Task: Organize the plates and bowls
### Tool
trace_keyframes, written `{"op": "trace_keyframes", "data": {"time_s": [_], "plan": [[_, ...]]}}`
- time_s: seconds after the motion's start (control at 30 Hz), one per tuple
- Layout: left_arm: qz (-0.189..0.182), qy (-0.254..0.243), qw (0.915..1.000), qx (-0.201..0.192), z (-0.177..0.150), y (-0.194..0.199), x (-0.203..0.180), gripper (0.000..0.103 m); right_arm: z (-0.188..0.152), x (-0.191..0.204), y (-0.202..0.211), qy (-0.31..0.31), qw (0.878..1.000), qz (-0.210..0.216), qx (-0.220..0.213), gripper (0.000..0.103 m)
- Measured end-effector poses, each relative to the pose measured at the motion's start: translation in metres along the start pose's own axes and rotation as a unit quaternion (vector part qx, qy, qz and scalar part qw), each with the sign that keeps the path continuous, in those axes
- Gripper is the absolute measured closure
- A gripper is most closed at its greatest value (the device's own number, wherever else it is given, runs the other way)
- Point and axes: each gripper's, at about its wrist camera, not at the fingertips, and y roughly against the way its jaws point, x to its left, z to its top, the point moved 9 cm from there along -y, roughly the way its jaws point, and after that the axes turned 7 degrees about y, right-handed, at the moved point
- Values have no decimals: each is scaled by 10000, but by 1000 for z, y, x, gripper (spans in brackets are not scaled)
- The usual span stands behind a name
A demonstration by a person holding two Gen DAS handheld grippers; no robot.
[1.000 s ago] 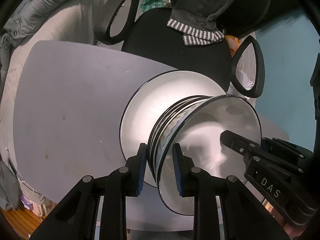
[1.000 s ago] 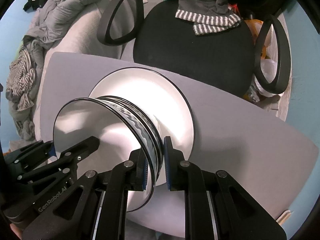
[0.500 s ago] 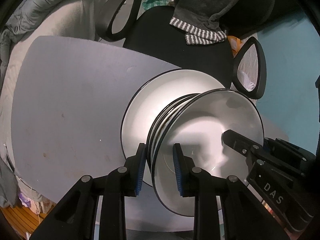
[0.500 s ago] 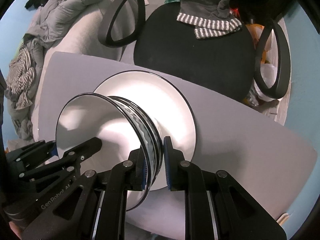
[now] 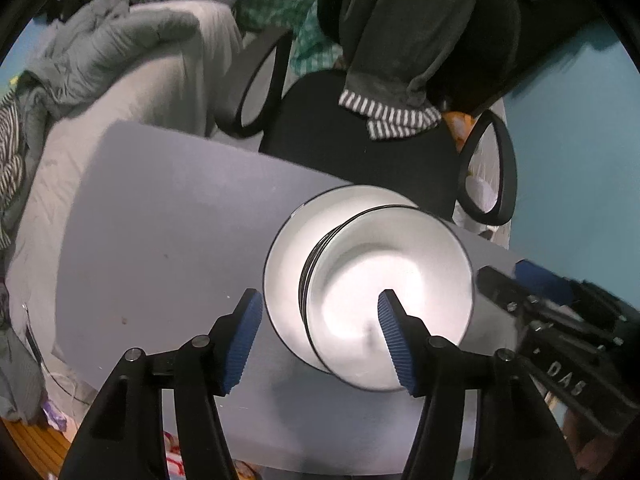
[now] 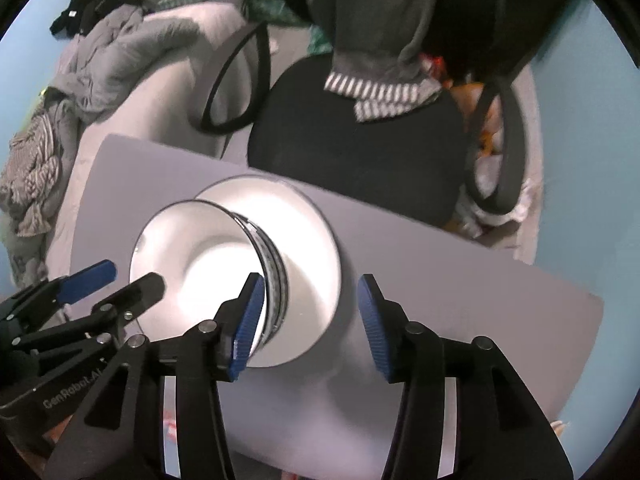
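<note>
A white bowl (image 5: 392, 300) with a dark rim and a patterned outer wall sits on a white dark-rimmed plate (image 5: 288, 256) on the grey table (image 5: 160, 220). My left gripper (image 5: 320, 340) is open, raised above the stack's left side, touching nothing. My right gripper (image 6: 310, 324) is open above the right side of the bowl (image 6: 200, 264) and plate (image 6: 308, 240), also empty. Each gripper shows in the other's view: the right one (image 5: 560, 332), the left one (image 6: 80, 304).
A black office chair (image 5: 360, 148) with clothes draped over its back stands at the table's far edge. A grey sofa (image 5: 120, 80) piled with clothing lies to the left. A blue wall (image 5: 580, 140) is on the right.
Both grippers were shut on the bowl's rim; they have opened, let go and pulled back upward. The bowl now rests on the plate.
</note>
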Motion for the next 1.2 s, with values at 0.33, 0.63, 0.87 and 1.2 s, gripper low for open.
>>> {"op": "trace_keyframes", "data": {"time_s": [0.33,0.63,0.87,1.2], "plan": [[95,-372,9967,-714,-19,55,-4,33,-10,-12,63,161,9955,-586,-720,48],[17,-454,9929,-1102,-38,100,0,33,-30,-3,105,128,9914,-793,-1036,45],[-94,-643,9884,-1370,-52,128,-1,22,-43,9,132,74,9886,-777,-1285,45],[-354,-788,9862,-1412,-69,157,5,19,-59,19,161,-212,9845,-712,-1591,45]]}}
